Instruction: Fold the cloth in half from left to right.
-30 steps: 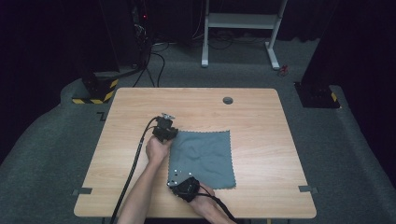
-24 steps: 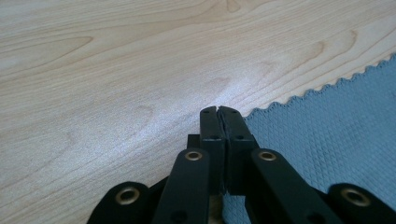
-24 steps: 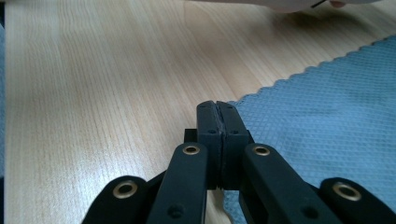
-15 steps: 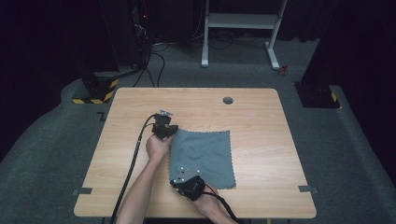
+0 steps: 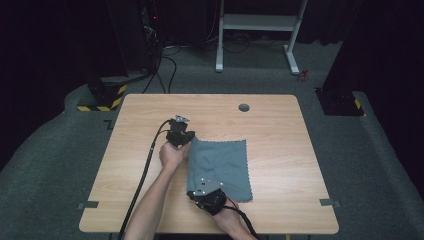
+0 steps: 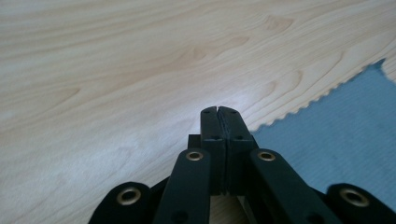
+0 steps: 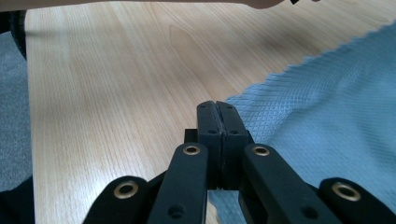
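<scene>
Dark room, grey carpet, light wood-grain surface [image 5: 280, 130] under overhead light. Grey-blue cloth [image 5: 220, 167] lies flat on the surface, right of centre on the near half, roughly square, edges pinked in a zigzag; weave shows as a fine diamond grid in the right gripper view [image 7: 327, 116]. Left gripper [image 5: 179, 134] sits at the cloth's far left corner, hand wrapped around it, cable trailing back toward the near edge. In the left gripper view its jaws are pressed together, tips over bare wood right at the cloth's [image 6: 336, 140] scalloped edge; whether any fabric is caught between them cannot be told. Right gripper [image 5: 207, 195] rests at the cloth's near left corner, grey plate on top. In the right gripper view its jaws are likewise pressed together, lying along the cloth's border, with fabric passing under the right side; a pinch cannot be confirmed. Round dark grommet [image 5: 244, 107] in the surface near the far edge, well apart from the cloth. White desk frame [image 5: 260, 22] stands on the carpet beyond.
</scene>
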